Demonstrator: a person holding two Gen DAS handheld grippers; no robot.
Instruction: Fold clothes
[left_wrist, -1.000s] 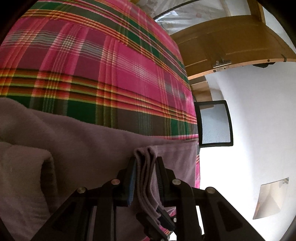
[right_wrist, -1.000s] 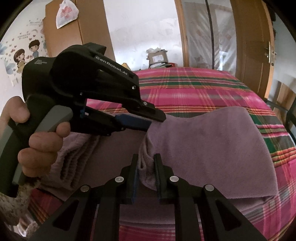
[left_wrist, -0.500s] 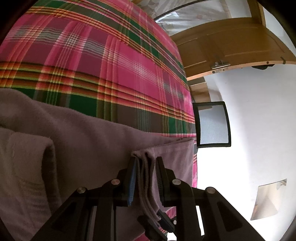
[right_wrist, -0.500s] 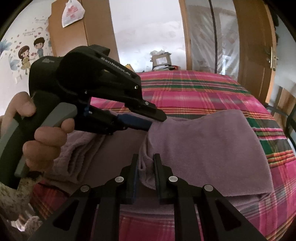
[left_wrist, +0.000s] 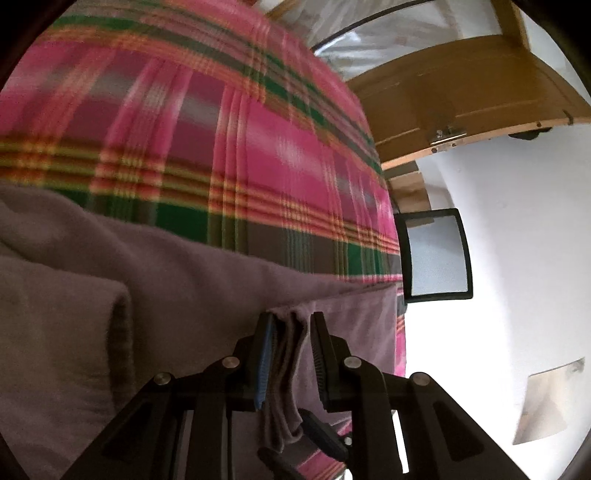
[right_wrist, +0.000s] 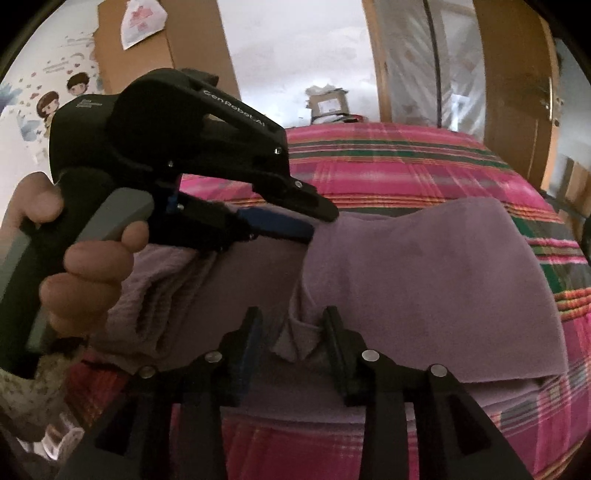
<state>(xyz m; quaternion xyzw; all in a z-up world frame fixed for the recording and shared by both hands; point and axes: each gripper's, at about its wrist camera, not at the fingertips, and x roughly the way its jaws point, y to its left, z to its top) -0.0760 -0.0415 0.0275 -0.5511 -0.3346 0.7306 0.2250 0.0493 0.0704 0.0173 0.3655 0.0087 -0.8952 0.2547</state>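
Now the right gripper (right_wrist: 291, 328) stands with its jaws spread: they have just been opening, where half a second ago they pinched the bunched edge of the purple garment (right_wrist: 424, 280); that fold of cloth sits loose between them, touching the right-hand finger and clear of the blue-padded left one. The left gripper (left_wrist: 290, 332) is unchanged from the earlier frames, its jaws pressed on a layered fold of the same garment (left_wrist: 207, 291), the cloth hanging down between the pads. In the right wrist view the left gripper (right_wrist: 314, 225) bites the garment's upper edge, worked by a hand (right_wrist: 85, 266) wrapped around its grey trigger, much as before. The garment lies folded over itself across the near part of the bed, on a pink, green and orange plaid bedspread (left_wrist: 192, 122), with a rumpled roll of its cloth at the left. Counted: two grippers, one hand in sight, one purple garment, one bedspread. Beyond the bed stand one wooden door (right_wrist: 517, 92) and one black-framed mesh chair back (left_wrist: 436, 254) against a white wall.
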